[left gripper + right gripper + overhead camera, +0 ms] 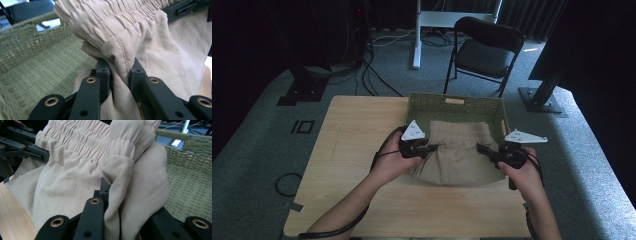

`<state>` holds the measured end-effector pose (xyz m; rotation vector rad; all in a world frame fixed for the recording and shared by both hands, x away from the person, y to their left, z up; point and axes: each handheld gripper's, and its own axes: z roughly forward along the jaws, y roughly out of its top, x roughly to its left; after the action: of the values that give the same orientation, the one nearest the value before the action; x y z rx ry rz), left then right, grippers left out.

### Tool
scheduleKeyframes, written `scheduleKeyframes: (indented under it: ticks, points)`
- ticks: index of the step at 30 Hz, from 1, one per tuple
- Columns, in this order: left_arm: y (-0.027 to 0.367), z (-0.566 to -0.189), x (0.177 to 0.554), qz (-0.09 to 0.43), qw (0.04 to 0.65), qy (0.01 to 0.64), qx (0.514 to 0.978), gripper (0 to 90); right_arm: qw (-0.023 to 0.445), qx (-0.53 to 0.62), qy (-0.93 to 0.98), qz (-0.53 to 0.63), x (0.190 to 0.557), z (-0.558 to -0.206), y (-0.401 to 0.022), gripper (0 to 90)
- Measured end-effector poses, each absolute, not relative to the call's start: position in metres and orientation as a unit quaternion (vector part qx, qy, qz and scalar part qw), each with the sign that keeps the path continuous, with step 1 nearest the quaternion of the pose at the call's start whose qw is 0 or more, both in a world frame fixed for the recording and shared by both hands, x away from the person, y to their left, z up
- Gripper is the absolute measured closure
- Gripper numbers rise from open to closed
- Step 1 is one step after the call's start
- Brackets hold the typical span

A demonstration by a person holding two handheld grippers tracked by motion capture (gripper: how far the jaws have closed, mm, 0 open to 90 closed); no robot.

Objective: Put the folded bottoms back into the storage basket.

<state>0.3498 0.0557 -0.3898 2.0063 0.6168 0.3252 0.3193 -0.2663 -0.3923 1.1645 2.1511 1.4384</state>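
Held beige soft-cloth shorts with elastic waistband (457,150) over near rim of green woven basket (452,107) on wooden counter (352,130). Left tongs (428,148), right tongs (484,150) clamped on waistband corners. Light, limp, likely slip-prone; waistband gave best hold.

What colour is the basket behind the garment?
Olive green, woven basket; it shows best in the left gripper view.

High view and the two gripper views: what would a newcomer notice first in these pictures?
First, the beige garment with a gathered elastic waistband, stretched between the left gripper and the right gripper, each shut on one end of the waistband. Its upper part lies over the front of the green woven basket at the far side of the wooden table. Behind the table stands a black folding chair.
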Motion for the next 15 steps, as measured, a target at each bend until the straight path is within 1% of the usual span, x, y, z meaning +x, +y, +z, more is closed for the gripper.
scheduleKeyframes:
  ticks: [7, 15]
  points:
    - [0.054, -0.375, 0.368, 0.145, 0.493, 0.251, 0.82, 77.0, 0.161, 0.41, 0.74, 0.508, 0.337, -0.378, -0.266, 79.4]
    - [0.052, -0.364, 0.39, 0.146, 0.502, 0.254, 0.814, 77.2, 0.159, 0.42, 0.733, 0.51, 0.36, -0.366, -0.268, 79.4]
